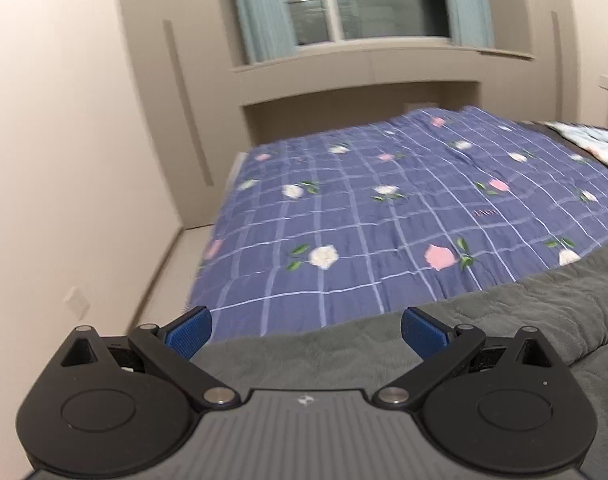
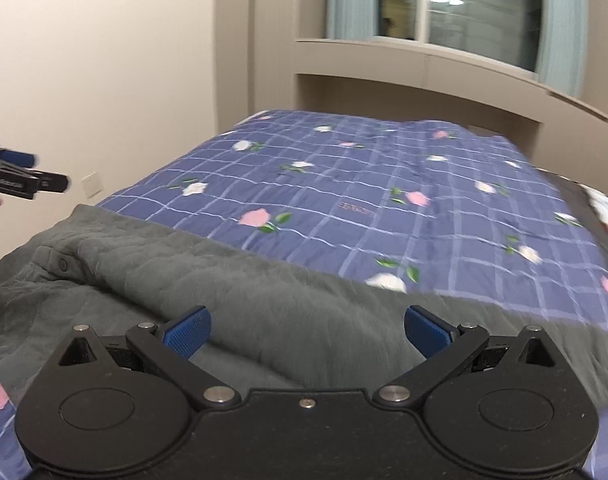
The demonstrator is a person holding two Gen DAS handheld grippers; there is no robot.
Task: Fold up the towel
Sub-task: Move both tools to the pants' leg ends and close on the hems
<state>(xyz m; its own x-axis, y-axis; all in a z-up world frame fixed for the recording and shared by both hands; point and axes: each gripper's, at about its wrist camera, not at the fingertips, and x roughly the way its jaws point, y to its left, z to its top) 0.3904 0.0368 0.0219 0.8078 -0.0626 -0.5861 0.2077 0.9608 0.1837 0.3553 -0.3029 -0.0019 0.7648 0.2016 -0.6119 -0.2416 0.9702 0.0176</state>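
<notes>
I have both tools over the near edge of the bed, and neither has hold of anything. The left gripper (image 1: 306, 332) stands with its blue pads spread wide, nothing between them. The right gripper (image 2: 307, 332) is in the same condition, pads wide apart and empty.

The grey towel (image 2: 232, 292) lies rumpled on the blue checked floral bedspread (image 2: 384, 184), directly ahead of and beneath both tools. Its long axis runs across my view, left to right, along the near side of the bed. Its far edge runs as a fairly clean line against the bedspread.

In the right wrist view the towel fills the space under the fingers, with a raised fold and a small snap or button (image 2: 63, 266) towards its left end. In the left wrist view the towel (image 1: 484, 320) sits below and to the right of the fingers, its left end falling roughly under the left pad. I judge the right tool to be over the body of the cloth and the left tool near its left end; the left view is blurred, so I hold that loosely.

The left tool also shows at the left margin of the right view (image 2: 24, 178), raised clear of the cloth.

No containers are present. Folding has not begun; each tool needs a corner or edge first.
</notes>
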